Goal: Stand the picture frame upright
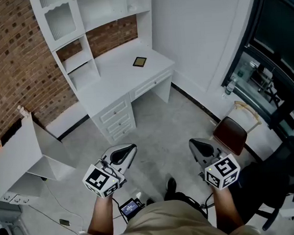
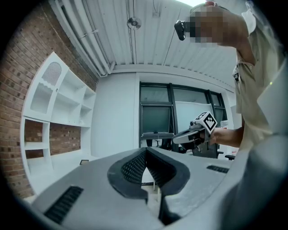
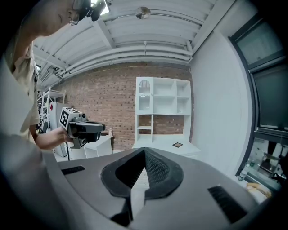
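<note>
The picture frame (image 1: 139, 62) is small and dark-rimmed and lies flat on the white desk (image 1: 114, 76) far ahead of me. It also shows as a small dark square in the right gripper view (image 3: 178, 145) and the left gripper view (image 2: 84, 161). My left gripper (image 1: 131, 149) and right gripper (image 1: 193, 143) hang over the grey floor, well short of the desk. Both are shut with nothing between the jaws. In their own views the left gripper (image 2: 145, 150) and right gripper (image 3: 145, 150) have their tips touching. Each sees the other: the right gripper (image 2: 193, 132), the left gripper (image 3: 83, 128).
The desk carries a white shelf hutch (image 1: 85, 22) against a brick wall (image 1: 9, 60). A white open cabinet (image 1: 17, 156) stands at the left with cables on the floor. A brown-seated chair (image 1: 230, 134) and dark window equipment (image 1: 271, 78) are at the right.
</note>
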The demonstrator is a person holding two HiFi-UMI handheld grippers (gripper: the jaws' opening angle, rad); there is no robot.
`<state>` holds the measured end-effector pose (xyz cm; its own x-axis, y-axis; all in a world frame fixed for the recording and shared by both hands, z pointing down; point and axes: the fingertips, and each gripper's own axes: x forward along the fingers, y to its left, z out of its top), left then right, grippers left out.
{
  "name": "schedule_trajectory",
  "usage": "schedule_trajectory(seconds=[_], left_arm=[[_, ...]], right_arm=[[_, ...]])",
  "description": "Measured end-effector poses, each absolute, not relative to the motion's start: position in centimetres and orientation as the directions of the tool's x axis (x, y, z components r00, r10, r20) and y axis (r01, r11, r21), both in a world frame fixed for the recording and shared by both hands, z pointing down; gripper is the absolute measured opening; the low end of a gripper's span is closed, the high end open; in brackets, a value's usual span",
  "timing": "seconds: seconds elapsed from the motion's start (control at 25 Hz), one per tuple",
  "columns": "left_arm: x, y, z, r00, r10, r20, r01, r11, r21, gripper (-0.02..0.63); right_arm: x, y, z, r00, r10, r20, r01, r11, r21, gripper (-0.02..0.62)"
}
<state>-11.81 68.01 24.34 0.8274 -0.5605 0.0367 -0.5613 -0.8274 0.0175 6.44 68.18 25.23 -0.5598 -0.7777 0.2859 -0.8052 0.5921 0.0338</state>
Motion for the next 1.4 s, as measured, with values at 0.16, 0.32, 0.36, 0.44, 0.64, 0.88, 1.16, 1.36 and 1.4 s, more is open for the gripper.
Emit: schedule_trajectory(seconds=[0.16,0.32,0.36,0.44,0.64,0.88,1.16,1.36,1.4], left_arm=[[-10.6,65.9,25.0,0.823,-0.566,0.056,-0.568,-0.823,0.027,0.008],[-9.0,62.6,26.1,0.812,-0.576,0.088,-0.580,-0.814,0.028,0.008],[-8.5,61.5,26.3,0.809,-0.580,0.097,-0.585,-0.810,0.030,0.008],[-7.1,59.2,26.5,0.802,-0.587,0.111,-0.593,-0.805,0.032,0.008],[-2.3,52.4,26.3,0.791,-0.597,0.132,-0.604,-0.797,0.017,0.008],[2.4,45.7,25.8,0.764,-0.629,0.143,-0.635,-0.772,-0.003,0.008],[5.4,39.8,26.0,0.743,-0.647,0.168,-0.657,-0.754,0.000,0.008],[6.6,35.5,26.6,0.752,-0.635,0.176,-0.646,-0.764,0.001,0.008],[6.7,34.6,26.8,0.756,-0.631,0.175,-0.641,-0.767,0.002,0.008]], right_arm=[[7.4,65.8,25.6,-0.587,-0.764,0.269,-0.794,0.608,-0.008,0.003],[9.0,61.9,26.6,-0.604,-0.758,0.247,-0.788,0.615,-0.042,0.003],[9.6,60.8,27.0,-0.606,-0.755,0.249,-0.787,0.615,-0.051,0.003],[11.1,58.2,27.6,-0.610,-0.750,0.254,-0.785,0.615,-0.069,0.003],[15.7,51.0,28.3,-0.629,-0.737,0.247,-0.772,0.629,-0.093,0.004],[20.3,43.5,28.4,-0.667,-0.704,0.244,-0.739,0.666,-0.101,0.003],[23.2,37.3,28.5,-0.690,-0.687,0.230,-0.721,0.682,-0.125,0.003],[24.2,33.6,29.6,-0.685,-0.688,0.242,-0.726,0.674,-0.139,0.003],[24.3,32.9,29.7,-0.681,-0.690,0.245,-0.729,0.670,-0.140,0.003]])
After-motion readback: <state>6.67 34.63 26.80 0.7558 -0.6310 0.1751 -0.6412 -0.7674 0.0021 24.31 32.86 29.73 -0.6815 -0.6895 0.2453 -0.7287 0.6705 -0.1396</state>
